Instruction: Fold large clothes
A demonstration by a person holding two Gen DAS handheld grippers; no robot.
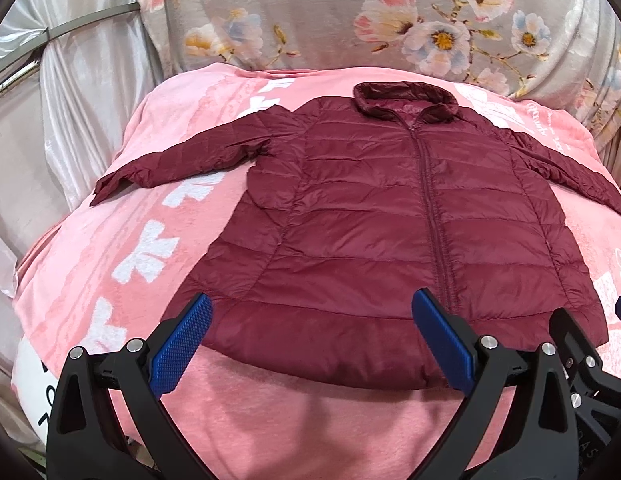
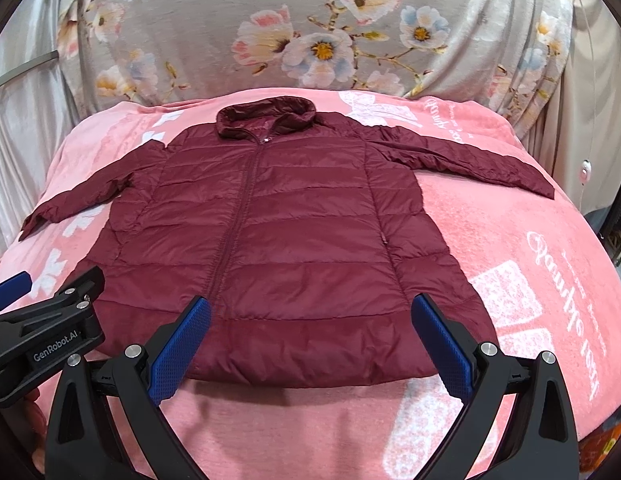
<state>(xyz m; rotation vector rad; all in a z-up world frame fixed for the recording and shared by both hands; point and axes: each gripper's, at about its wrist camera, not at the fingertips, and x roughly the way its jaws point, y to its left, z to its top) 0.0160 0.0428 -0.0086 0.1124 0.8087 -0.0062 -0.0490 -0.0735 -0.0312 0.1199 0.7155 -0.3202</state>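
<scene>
the left gripper point(image 1: 312, 338) sits nearest the lens in its own view, blue pads point(image 1: 181, 346) spread wide with nothing between them, hovering over the hem of the jacket point(image 1: 374, 216). the right gripper point(image 2: 310, 338) is the same in its view: jaws wide apart, empty, poised above the hem, its tips over the cloth (whether they touch it cannot be told). each tool shows at the edge of the other's picture, so they hang side by side and close together. the jacket is a dark red quilted one, lying flat and face up on a pink blanket point(image 2: 522, 280) with white print, zip closed up to the collar point(image 2: 266, 120), which lies at the far end. both sleeves are spread outward and angled toward the near side, the left sleeve point(image 1: 182, 164) reaching toward the blanket's left edge, the right sleeve point(image 2: 470, 160) toward its right edge. behind the blanket hangs a grey floral cloth point(image 2: 310, 32).
</scene>
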